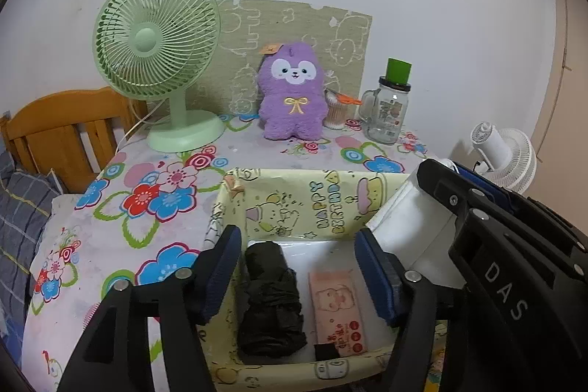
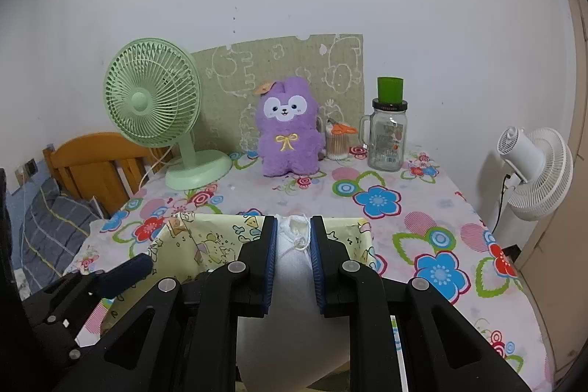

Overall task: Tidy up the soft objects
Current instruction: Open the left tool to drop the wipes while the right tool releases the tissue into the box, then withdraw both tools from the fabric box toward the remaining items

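Two items already lie in the yellow box below the left claw: a black bundle and a pink packet. That claw, angled down over the box, stands open and empty. Risk: it could snag the box wall.

Right wrist view: the right claw, tilted down at the box rim, is clamped on the white pouch. Risk: released short, the pouch may miss the box and land on the tabletop.

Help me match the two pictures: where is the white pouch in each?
Left wrist: white pouch at right of centre, over the box's right edge, in the right claw.
Right wrist: bottom centre, pinched between the pads.
Shared landmark: purple plush.
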`<state>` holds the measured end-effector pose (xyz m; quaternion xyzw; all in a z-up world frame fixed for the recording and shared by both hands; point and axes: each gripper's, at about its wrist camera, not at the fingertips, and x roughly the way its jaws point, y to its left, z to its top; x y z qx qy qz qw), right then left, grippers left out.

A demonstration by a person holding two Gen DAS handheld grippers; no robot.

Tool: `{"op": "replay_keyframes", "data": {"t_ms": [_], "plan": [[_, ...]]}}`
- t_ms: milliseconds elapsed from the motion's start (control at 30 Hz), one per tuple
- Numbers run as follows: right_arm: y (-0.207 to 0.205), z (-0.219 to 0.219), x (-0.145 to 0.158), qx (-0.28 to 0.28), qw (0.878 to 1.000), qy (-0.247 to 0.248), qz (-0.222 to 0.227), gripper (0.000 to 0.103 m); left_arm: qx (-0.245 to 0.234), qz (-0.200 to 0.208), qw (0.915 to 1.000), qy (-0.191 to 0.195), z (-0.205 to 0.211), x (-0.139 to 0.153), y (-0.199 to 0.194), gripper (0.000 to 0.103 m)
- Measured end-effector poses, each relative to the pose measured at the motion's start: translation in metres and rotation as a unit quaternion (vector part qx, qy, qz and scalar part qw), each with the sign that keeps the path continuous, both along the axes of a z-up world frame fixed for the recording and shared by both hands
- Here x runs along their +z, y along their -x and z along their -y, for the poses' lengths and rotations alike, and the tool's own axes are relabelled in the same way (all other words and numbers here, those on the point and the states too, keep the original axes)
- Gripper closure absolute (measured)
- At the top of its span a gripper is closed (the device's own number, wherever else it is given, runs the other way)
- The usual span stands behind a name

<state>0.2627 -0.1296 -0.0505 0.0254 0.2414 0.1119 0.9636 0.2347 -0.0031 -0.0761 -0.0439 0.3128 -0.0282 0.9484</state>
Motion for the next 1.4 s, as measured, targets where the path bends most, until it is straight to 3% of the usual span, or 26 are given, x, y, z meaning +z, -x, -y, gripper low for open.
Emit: {"op": "replay_keyframes", "data": {"t_ms": [133,667,733,833,1100,1233,1400], "plan": [[-0.003,-0.003,-0.002,0.002,1.000,0.000,-0.003,0.083,0.004,-0.002,1.0000,-0.001,-0.004,0.000,0.000,0.026],[-0.007,-0.010,-0.006,0.026,0.999,-0.010,-0.030,0.079,-0.005,0.014,0.9998,-0.017,0.002,0.005,0.010,0.022],[-0.007,-0.010,-0.007,0.028,0.999,-0.009,-0.035,0.071,-0.008,0.013,0.9997,-0.018,0.003,0.005,0.011,0.022],[-0.005,-0.010,-0.008,0.030,0.999,-0.013,-0.042,0.037,-0.011,0.012,0.9997,-0.019,0.005,0.006,0.015,0.022],[0.008,-0.009,0.000,0.029,0.999,-0.003,-0.041,0.030,-0.016,0.018,0.9996,-0.018,0.008,0.013,0.027,0.020],[0.020,-0.006,0.007,0.025,0.999,-0.001,-0.030,0.018,-0.018,0.021,0.9995,-0.016,0.011,0.018,0.036,0.020],[0.035,-0.003,0.017,0.026,0.999,0.005,-0.019,0.016,-0.015,0.028,0.9993,-0.020,0.015,0.026,0.048,0.018]]}}
